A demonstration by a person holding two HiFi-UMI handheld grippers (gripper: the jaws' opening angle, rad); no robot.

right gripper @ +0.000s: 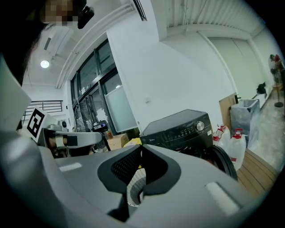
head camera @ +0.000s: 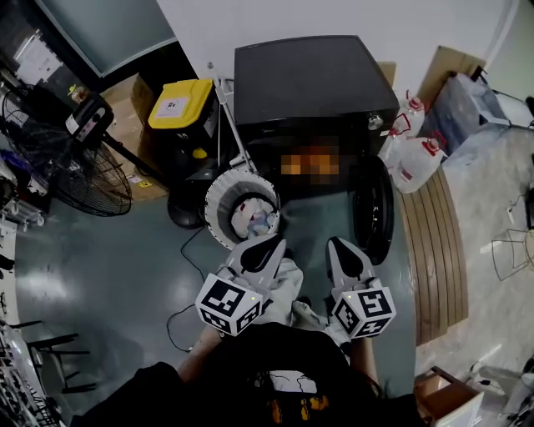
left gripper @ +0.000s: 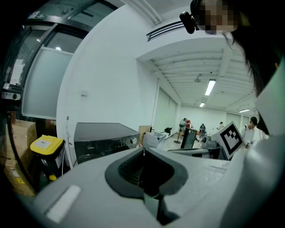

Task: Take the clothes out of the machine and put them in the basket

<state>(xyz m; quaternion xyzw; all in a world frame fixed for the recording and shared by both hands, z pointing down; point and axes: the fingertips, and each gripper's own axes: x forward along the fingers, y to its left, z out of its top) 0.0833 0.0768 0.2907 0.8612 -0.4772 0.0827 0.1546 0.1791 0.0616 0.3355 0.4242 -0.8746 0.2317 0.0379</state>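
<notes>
Left tool (head camera: 272,243) and right tool (head camera: 339,244) are both clenched empty, clothes (head camera: 253,218) sit in the basket (head camera: 214,200) beside the machine (head camera: 309,79), so I reckon reaching in shut would just shove any leftovers deeper.

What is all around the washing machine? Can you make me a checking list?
Surface: grey floor.
Job's things: black washing machine, door open; white basket with clothes inside.
Clutter: yellow-lidded bin, fan, jugs, cardboard box.
Grippers: left gripper and right gripper both shut, holding nothing.
Cables: black cable on the floor beside the basket.
Surroundings: white wall, wooden slats at the right.
</notes>
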